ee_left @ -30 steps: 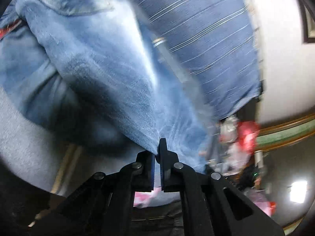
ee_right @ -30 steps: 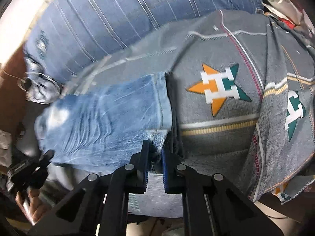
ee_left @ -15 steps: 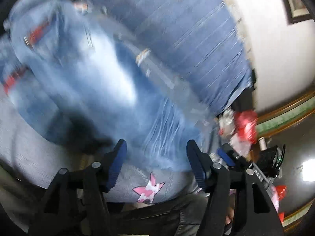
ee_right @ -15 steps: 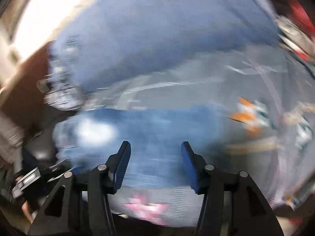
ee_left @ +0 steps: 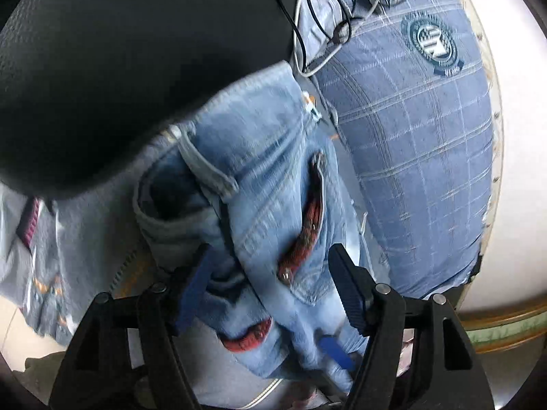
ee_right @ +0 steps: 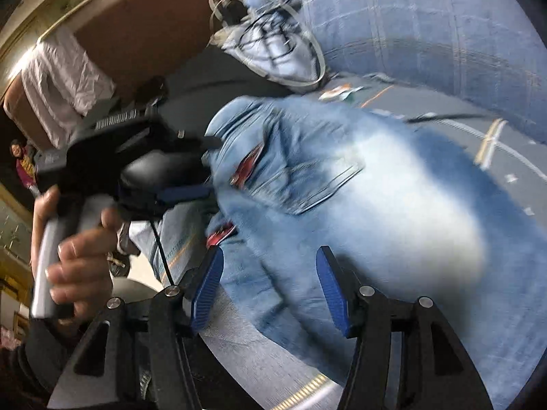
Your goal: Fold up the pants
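No legible writing; the round crest on the blue plaid pillow (ee_left: 434,39) is unreadable. Left claw (ee_left: 270,294) stands open over the waist end of the jeans (ee_left: 273,177), gripping nothing. Right claw (ee_right: 270,290) is likewise open above them. The jeans lie on the grey bedspread (ee_right: 471,126), waistband left, long axis running left to right in the right wrist view. A hand (ee_right: 73,256) holds the left unit's handle.
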`<state>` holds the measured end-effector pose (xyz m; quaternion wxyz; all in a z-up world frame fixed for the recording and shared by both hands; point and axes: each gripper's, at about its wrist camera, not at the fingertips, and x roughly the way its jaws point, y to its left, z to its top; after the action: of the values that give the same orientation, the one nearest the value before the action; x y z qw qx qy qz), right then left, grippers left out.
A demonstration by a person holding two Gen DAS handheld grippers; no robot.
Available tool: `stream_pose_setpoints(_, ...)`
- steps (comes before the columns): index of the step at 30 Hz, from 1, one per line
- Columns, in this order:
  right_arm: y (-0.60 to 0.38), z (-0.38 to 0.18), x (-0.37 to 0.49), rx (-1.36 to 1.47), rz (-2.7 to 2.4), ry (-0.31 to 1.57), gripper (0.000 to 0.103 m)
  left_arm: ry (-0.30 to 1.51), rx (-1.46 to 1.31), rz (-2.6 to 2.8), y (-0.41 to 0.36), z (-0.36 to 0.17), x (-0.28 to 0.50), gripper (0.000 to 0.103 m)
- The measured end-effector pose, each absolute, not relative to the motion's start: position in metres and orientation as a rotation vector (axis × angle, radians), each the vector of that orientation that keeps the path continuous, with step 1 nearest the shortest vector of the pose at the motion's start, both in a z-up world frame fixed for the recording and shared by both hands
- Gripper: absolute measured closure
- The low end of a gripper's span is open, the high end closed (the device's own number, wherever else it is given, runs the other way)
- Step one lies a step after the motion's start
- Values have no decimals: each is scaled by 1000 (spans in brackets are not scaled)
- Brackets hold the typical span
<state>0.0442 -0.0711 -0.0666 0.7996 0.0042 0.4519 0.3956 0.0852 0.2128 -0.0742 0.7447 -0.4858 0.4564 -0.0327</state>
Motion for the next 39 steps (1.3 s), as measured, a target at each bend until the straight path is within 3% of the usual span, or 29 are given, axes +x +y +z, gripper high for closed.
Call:
stream_pose_setpoints(3, -52, -77, 41, -96, 806, 959, 46, 996, -1066, -85, 219, -74, 91, 34)
stream_pose_setpoints(5, -47, -83, 43, -164, 734, 951, 65, 1008, -1084, -85, 217, -76, 98, 37)
stream_pose_setpoints(6, -47, -85, 47, -182, 705, 956, 82, 1015, -1092, -94, 218, -78, 104, 42)
stream_pose_setpoints(8, -54, -81, 49, -135, 718, 959, 98, 1021, -1087, -88, 216, -77, 109, 54)
stream_pose_setpoints(9, -61, -73, 44, -123, 721, 940, 98, 1017, -1081, -74, 216, -75, 110, 58)
stream_pose_setpoints(12, -71, -53, 34, -77, 749, 894, 100, 990, -1075, -66, 223, -74, 109, 88)
stream_pose_setpoints(20, -83, -41, 25, -2, 807, 903, 102, 763, -865, -85, 208, -21, 56, 91)
stream_pose_setpoints(23, -91, -44, 18, 16, 817, 918, 102, 885, -809, 40, 200, -42, 53, 90)
stream_pose_setpoints(28, -76, -110, 33, 47, 776, 1113, 96, 1036, -845, 121, 205, -72, 67, 83)
stream_pose_setpoints(29, -78, -110, 33, 77, 785, 1121, 96, 1022, -820, 124, 202, -67, 64, 81)
stream_pose_setpoints(30, -81, -104, 33, 101, 802, 1108, 94, 996, -787, 127, 199, -59, 61, 68)
stream_pose_setpoints(31, -86, -95, 31, 129, 832, 1087, 87, 968, -752, 129, 195, -51, 56, 50)
stream_pose_setpoints(32, -94, -80, 28, 170, 867, 1051, 81, 916, -697, 130, 190, -40, 48, 44)
stream_pose_setpoints(34, -112, -64, 25, 227, 858, 1002, 46, 828, -614, 134, 176, -24, 34, 31)
stream_pose_setpoints(39, -177, -44, 21, 367, 770, 943, 42, 767, -481, 47, 132, -11, 6, 30)
